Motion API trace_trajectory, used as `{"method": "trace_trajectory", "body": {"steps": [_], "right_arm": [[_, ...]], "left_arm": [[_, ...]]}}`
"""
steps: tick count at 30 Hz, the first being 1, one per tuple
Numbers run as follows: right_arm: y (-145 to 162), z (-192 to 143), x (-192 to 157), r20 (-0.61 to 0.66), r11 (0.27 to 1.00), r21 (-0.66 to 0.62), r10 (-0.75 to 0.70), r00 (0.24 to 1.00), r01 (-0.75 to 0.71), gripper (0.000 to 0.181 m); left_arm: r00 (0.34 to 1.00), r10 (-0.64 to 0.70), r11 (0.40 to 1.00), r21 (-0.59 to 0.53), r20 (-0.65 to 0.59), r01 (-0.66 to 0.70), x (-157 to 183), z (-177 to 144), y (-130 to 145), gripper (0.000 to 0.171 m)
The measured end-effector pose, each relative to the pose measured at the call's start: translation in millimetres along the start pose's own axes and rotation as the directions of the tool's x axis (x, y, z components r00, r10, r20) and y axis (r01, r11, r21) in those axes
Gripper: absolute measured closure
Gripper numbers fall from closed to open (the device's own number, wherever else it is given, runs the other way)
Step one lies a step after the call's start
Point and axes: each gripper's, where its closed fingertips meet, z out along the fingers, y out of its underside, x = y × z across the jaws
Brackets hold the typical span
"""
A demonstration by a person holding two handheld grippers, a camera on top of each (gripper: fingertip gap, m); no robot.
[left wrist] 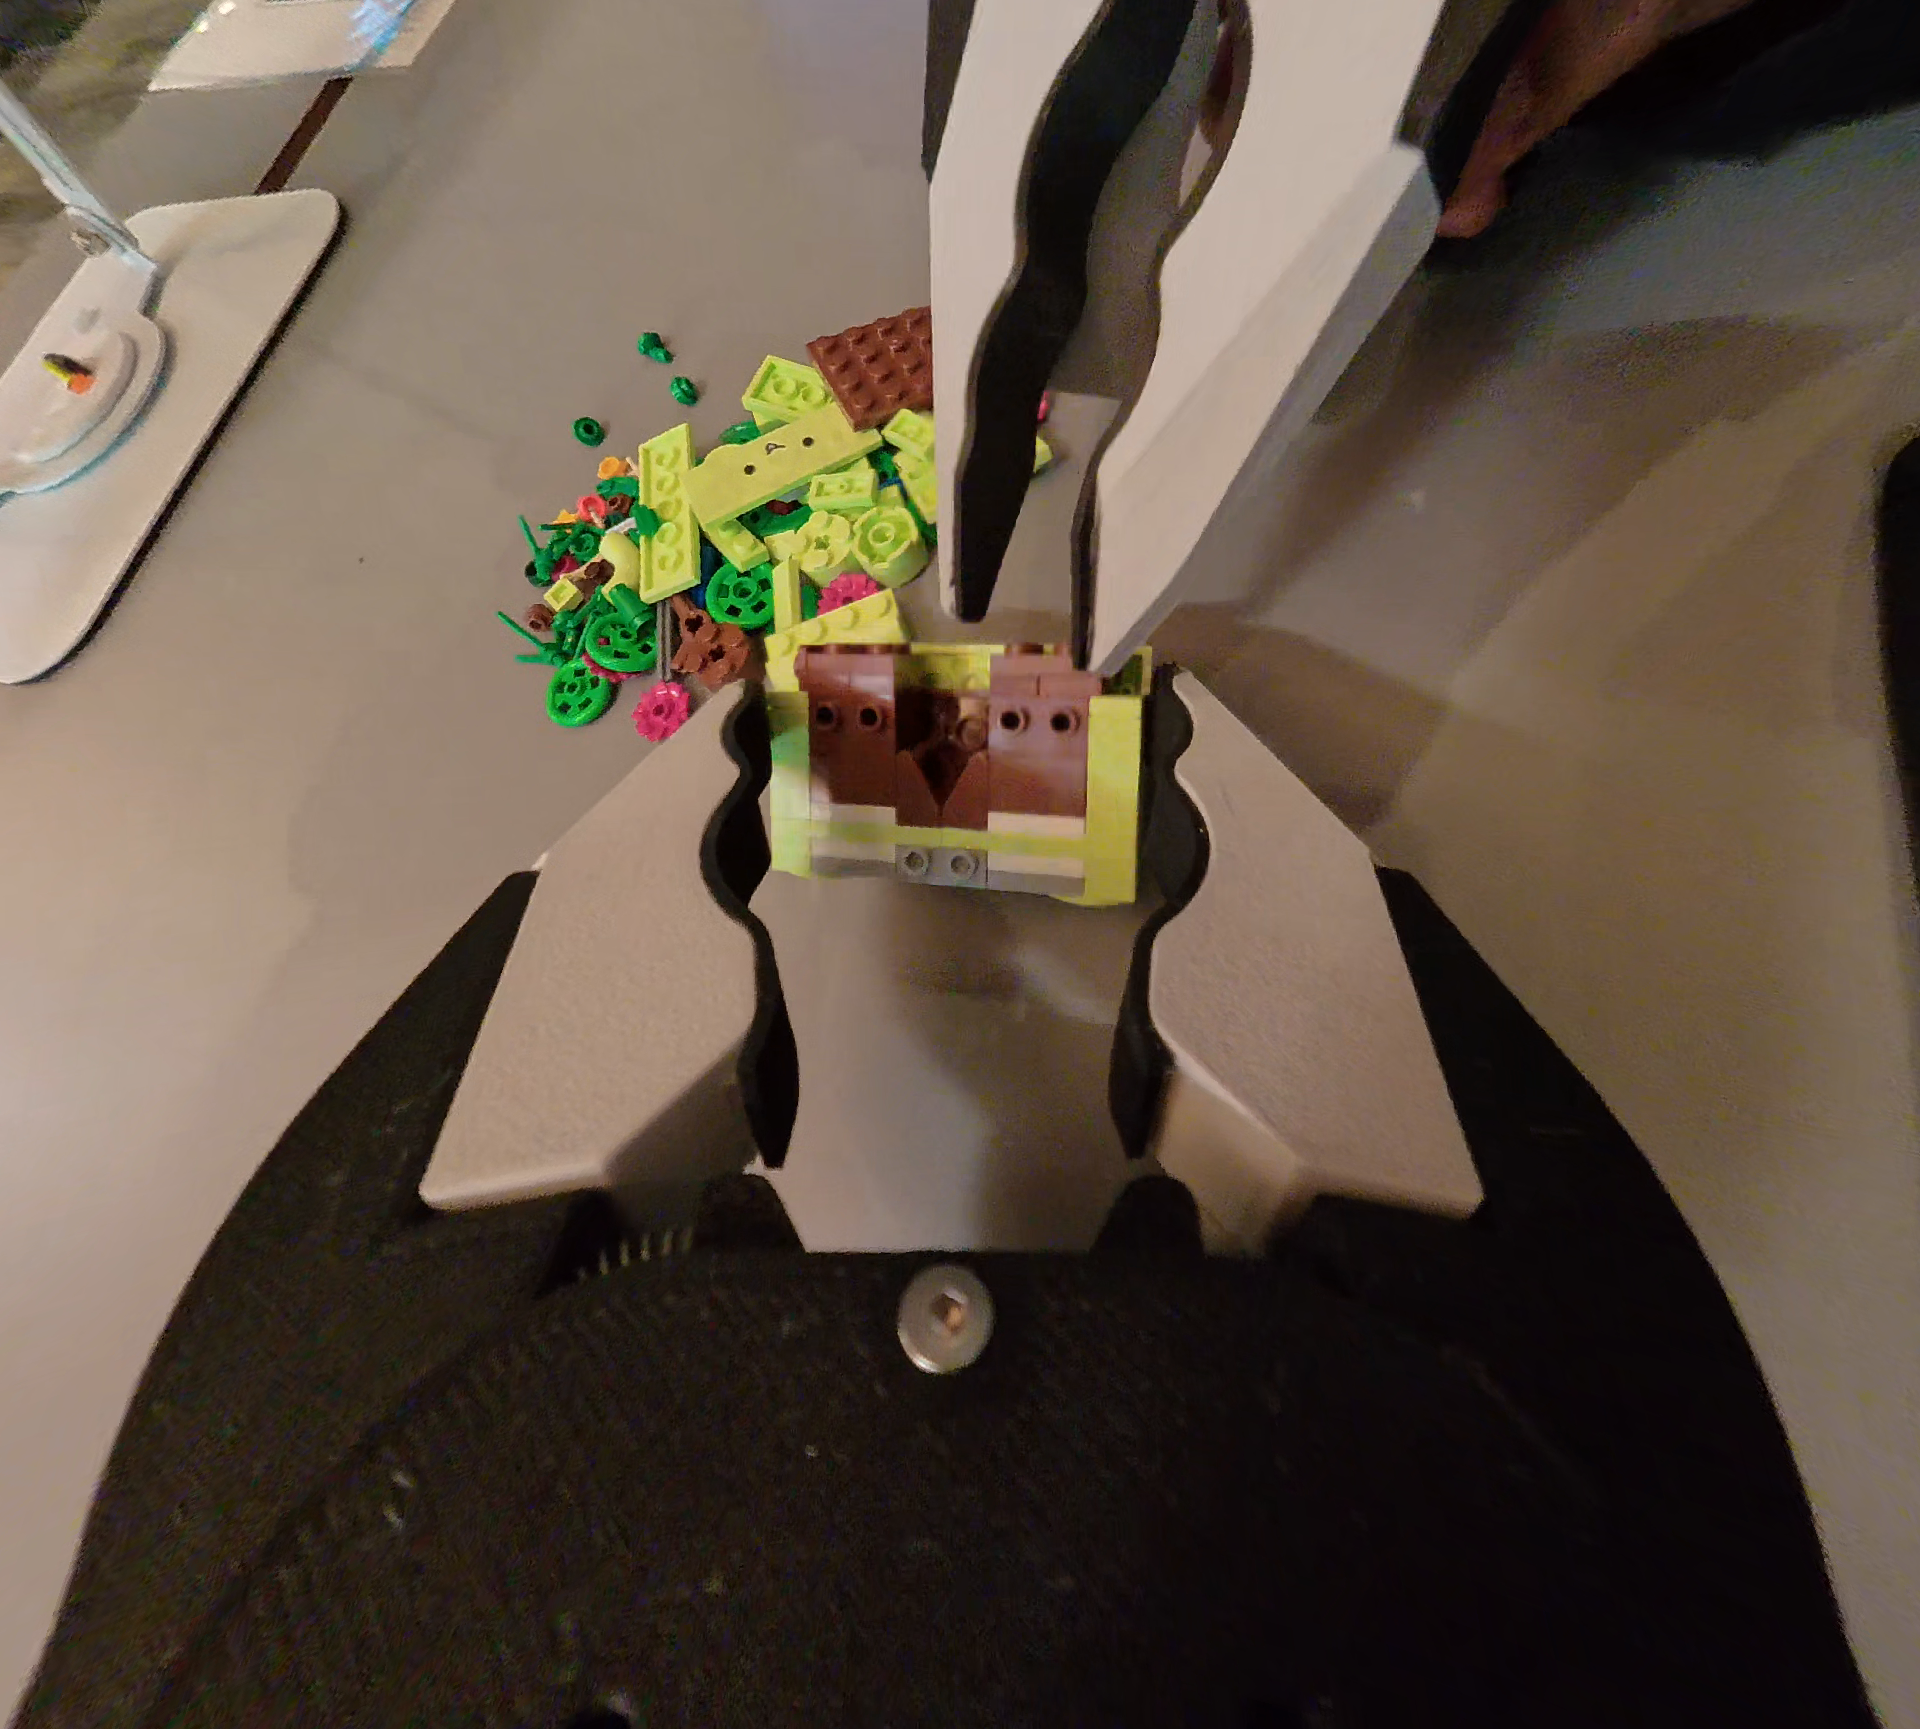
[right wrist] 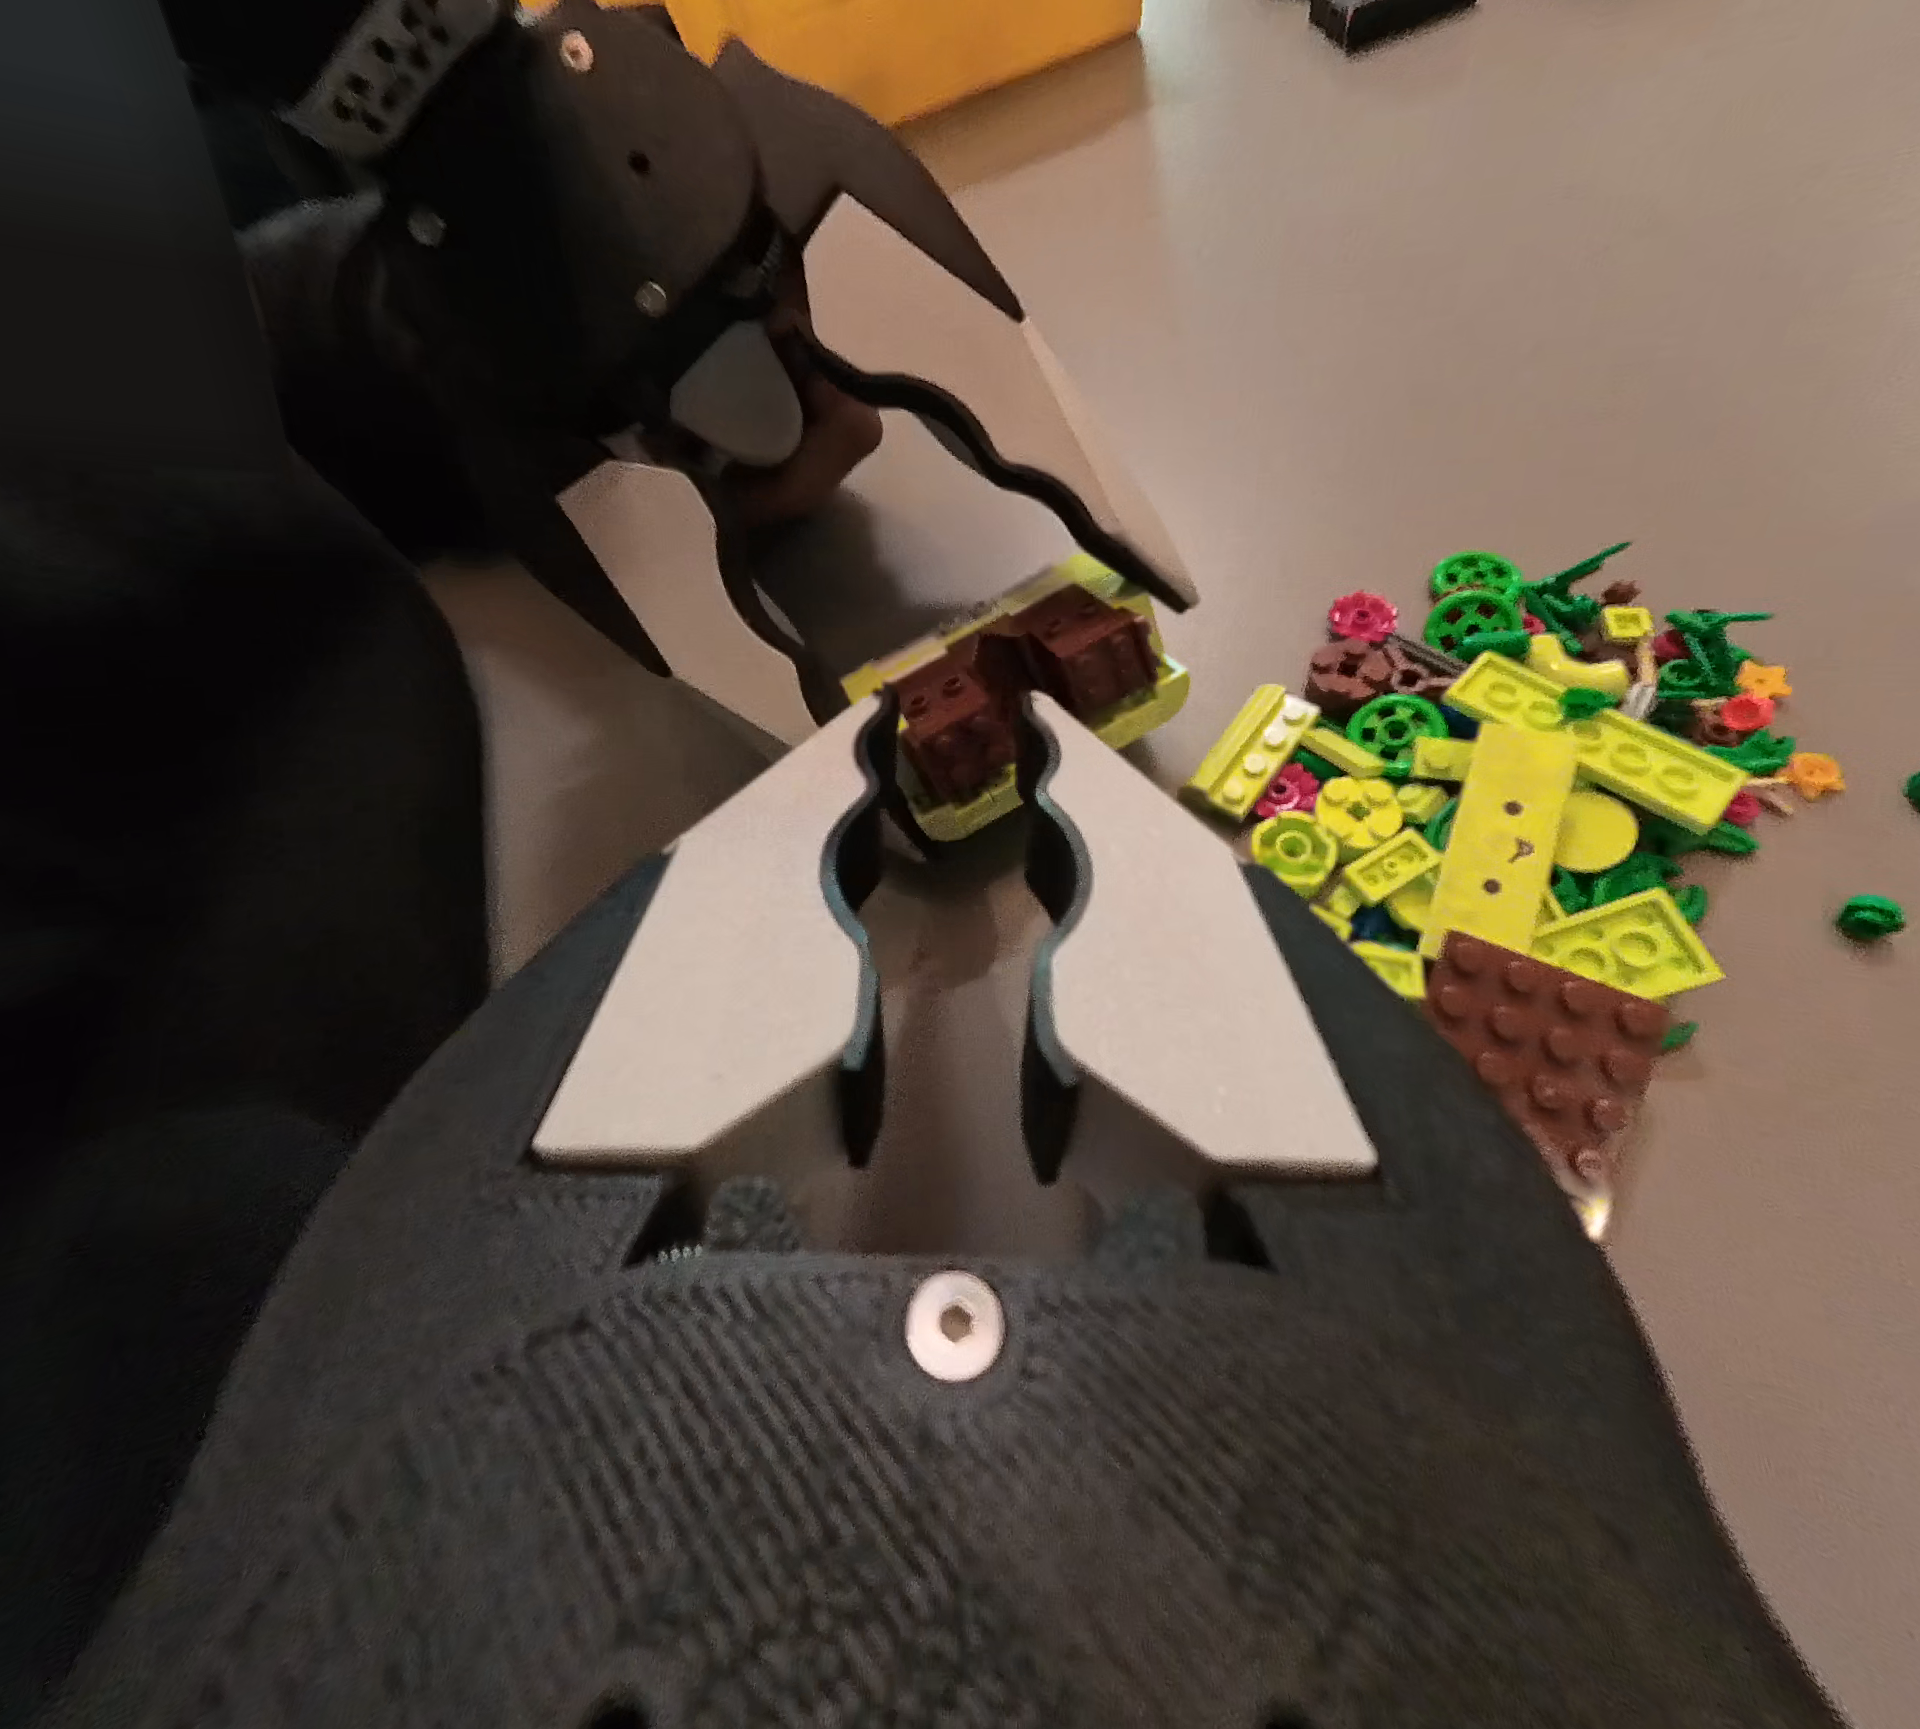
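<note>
Grey table (left wrist: 364,848) | my left gripper (left wrist: 951,775) clamps brick block (left wrist: 951,775) to steady it | right gripper (right wrist: 951,734) pinches its brown part (right wrist: 956,734) | loose bricks (left wrist: 727,536) beside

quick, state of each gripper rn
left gripper: shut on the lime and brown brick build.
right gripper: around the same build's brown part, grip unclear.

glossy plastic bricks (left wrist: 727,536), matt grey table (left wrist: 468,277)
</note>
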Motion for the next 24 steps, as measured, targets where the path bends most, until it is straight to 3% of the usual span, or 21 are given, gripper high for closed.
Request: {"method": "trace_trajectory", "body": {"steps": [5,13,24], "right_arm": [[8,1,-3,0.032,0.999,-0.041,0.018,0.999,-0.016,0.160],[13,-2,-4,0.092,0.994,-0.070,0.093,0.991,-0.087,0.158],[36,4,-14,0.111,0.968,-0.205,-0.123,0.986,0.144,0.159]], "left_arm": [[0.996,0.081,0.996,-0.042,0.024,-0.080,5,6,3,0.101],[0.997,0.067,0.997,-0.032,-0.041,-0.068,11,3,4,0.101],[0.988,0.058,0.998,-0.021,-0.146,-0.062,21,-4,7,0.101]]}}
